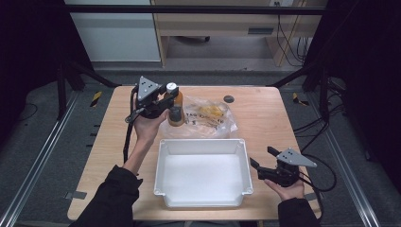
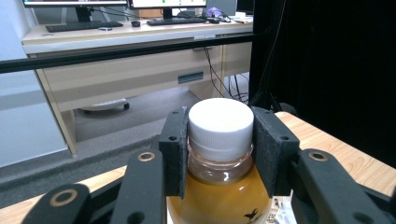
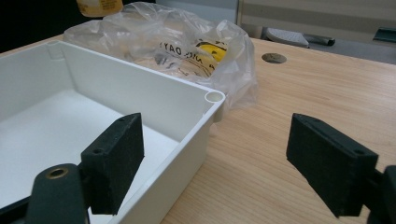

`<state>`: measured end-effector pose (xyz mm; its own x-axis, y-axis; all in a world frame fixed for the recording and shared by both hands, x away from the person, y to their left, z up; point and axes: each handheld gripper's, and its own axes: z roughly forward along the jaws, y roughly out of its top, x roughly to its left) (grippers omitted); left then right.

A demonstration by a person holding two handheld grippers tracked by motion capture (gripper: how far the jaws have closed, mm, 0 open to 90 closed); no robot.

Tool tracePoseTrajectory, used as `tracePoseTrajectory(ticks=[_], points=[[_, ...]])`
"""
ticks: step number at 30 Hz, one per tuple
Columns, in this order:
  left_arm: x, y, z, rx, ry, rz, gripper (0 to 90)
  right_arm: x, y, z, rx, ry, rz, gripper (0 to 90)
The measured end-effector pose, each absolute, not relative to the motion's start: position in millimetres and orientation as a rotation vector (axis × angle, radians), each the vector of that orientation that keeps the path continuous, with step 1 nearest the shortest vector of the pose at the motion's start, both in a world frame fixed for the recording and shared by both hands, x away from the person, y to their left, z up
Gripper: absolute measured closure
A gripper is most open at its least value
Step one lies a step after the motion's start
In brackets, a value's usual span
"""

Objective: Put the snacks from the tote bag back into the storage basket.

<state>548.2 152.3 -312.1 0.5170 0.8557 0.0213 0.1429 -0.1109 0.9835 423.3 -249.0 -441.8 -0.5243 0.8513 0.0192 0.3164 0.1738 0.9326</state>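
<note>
At eleven o'clock on the worktop (image 1: pixel 265 118): left claw (image 1: pixel 169 100) clamped on white-capped amber bottle (image 1: pixel 175 111). Twelve o'clock: clear plastic bag (image 1: pixel 208 118). Centre: white bin (image 1: pixel 203 172). Four o'clock: right claw (image 1: pixel 263 157), jaws apart, beside bin's rim.

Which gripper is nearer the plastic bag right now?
Left. The left gripper holds a bottle right beside the plastic bag; the right gripper waits open beyond the white bin's right wall.

- we see the tray (image 1: pixel 203 147) at the table's (image 1: pixel 265 113) near middle.
- behind the tray lies the plastic bag (image 1: pixel 208 116).
- the bottle (image 1: pixel 175 109) stands behind the tray's left corner, beside the bag.
- the right gripper (image 1: pixel 261 160) sits right of the tray.
</note>
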Motion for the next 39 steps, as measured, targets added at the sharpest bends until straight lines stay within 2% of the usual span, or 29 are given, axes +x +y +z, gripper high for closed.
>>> tracePoseTrajectory(ticks=[16, 39], points=[[522.5, 154.5, -301.8, 1.578, 0.843, 0.739, 59.0, 423.0, -248.9, -441.6, 1.098, 1.933, 1.341, 19.2], [483.6, 148.5, -312.3, 1.603, 0.778, 0.686, 59.1, 421.9, -248.9, -441.2, 1.099, 1.932, 1.341, 19.2]])
